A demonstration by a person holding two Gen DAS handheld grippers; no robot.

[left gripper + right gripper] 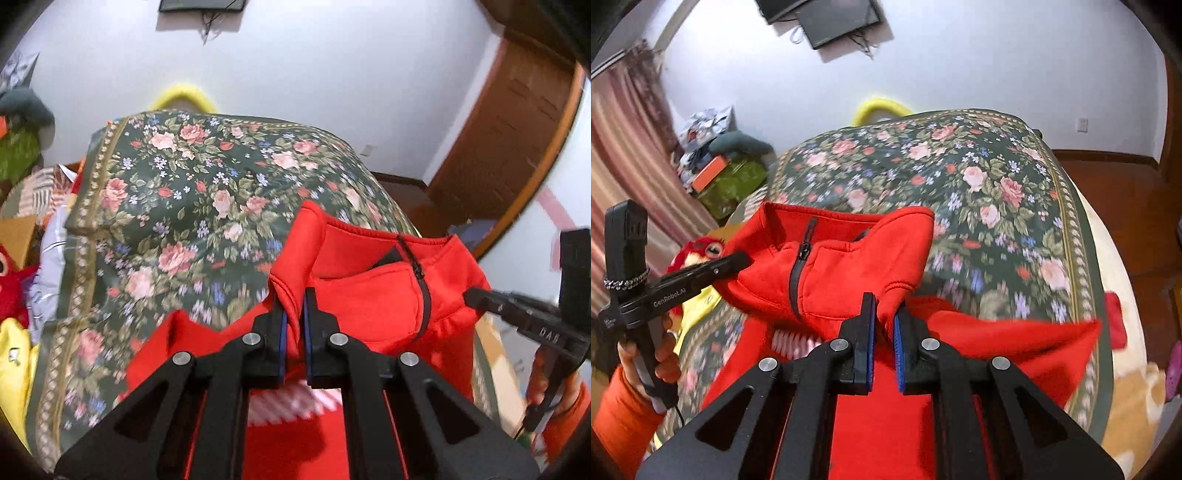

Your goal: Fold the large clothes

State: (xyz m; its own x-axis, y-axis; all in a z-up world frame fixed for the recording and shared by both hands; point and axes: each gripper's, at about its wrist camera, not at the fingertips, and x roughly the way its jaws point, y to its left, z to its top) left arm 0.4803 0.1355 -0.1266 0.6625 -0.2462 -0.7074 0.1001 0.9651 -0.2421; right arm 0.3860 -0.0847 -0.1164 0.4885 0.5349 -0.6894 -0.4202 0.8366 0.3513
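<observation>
Left tongs (294,314) and right tongs (884,317) each pinch a shoulder of the red zip jacket (369,291), lifted at the collar over the floral bedspread (192,206), hem draping down.

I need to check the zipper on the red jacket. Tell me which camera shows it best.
The right wrist view. There the zipper on the red jacket faces the camera, with its pull and dark tape running down the chest. In the left wrist view the zipper sits further off to the side and curves away over a fold.
</observation>
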